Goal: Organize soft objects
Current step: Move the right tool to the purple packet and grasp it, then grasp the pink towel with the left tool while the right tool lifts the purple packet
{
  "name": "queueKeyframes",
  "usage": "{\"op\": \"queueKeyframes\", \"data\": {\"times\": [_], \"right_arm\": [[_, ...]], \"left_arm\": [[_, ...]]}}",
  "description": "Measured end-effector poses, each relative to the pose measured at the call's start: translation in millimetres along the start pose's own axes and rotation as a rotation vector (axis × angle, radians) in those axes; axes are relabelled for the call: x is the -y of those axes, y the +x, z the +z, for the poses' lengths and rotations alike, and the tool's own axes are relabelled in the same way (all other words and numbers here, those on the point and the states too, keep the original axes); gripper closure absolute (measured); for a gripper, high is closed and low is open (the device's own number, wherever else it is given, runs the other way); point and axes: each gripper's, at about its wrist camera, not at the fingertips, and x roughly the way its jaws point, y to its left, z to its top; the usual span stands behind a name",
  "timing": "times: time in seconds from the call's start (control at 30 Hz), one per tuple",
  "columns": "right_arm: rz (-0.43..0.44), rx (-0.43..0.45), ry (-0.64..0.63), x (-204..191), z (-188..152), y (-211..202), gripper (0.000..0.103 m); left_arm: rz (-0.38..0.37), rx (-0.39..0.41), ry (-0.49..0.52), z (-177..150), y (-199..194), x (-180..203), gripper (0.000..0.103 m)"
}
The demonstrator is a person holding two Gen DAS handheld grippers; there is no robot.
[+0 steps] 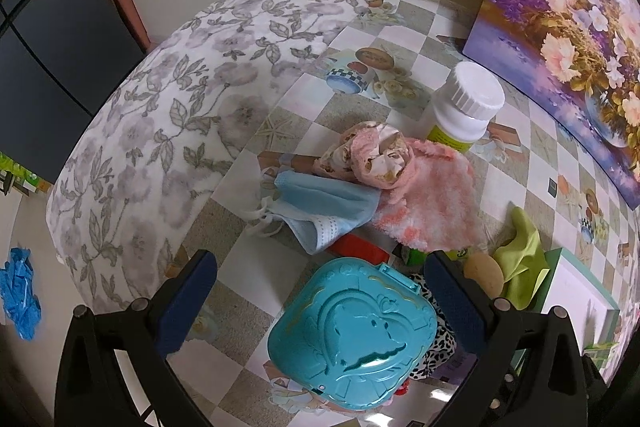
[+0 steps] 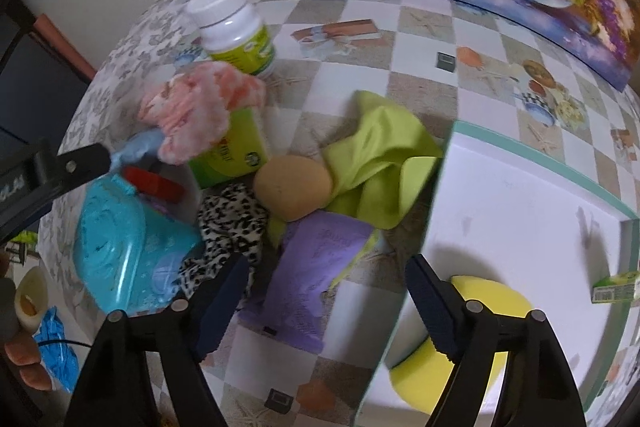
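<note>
Leopard-print cloth [image 1: 434, 355] is largely hidden under the teal case [image 1: 352, 335] between the wide-spread left gripper [image 1: 320, 291]. Yellow sponge [image 2: 480, 311] is seen in the tray [image 2: 532, 203] behind the wide-spread right gripper [image 2: 326, 293].

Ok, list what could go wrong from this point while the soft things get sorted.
1. The pink fluffy cloth lies against the white bottle; pulling it may tip the bottle.
2. The blue face mask sits partly under the pink scrunchie, so grabbing one could drag both.
3. The open left gripper hangs over the hard teal case, not a soft item; it may grab that by mistake.
</note>
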Motion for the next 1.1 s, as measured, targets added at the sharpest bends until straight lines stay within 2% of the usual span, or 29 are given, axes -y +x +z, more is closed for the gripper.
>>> {"op": "queueKeyframes", "data": {"times": [0.07,0.27,0.57,0.83,1.1], "right_arm": [[0.001,-0.007,-0.020,-5,-2,3,0.023],[-0.014,-0.061,-0.026,-2,-6,22,0.036],[0.024,-0.094,-0.031,-2,-7,39,0.048],[0.005,-0.084,-0.046,-2,-6,46,0.053],[0.047,-0.077,-0.023,9,-13,36,0.057]], "left_arm": [[-0.001,0.000,0.003,0,0,0,0.000],[-0.005,-0.004,0.002,0,1,0,0.000],[-0.006,-0.015,-0.008,5,8,-3,0.000],[0.004,-0.017,-0.009,7,11,-4,0.000],[0.007,-0.008,0.010,7,9,0,0.000]]}}
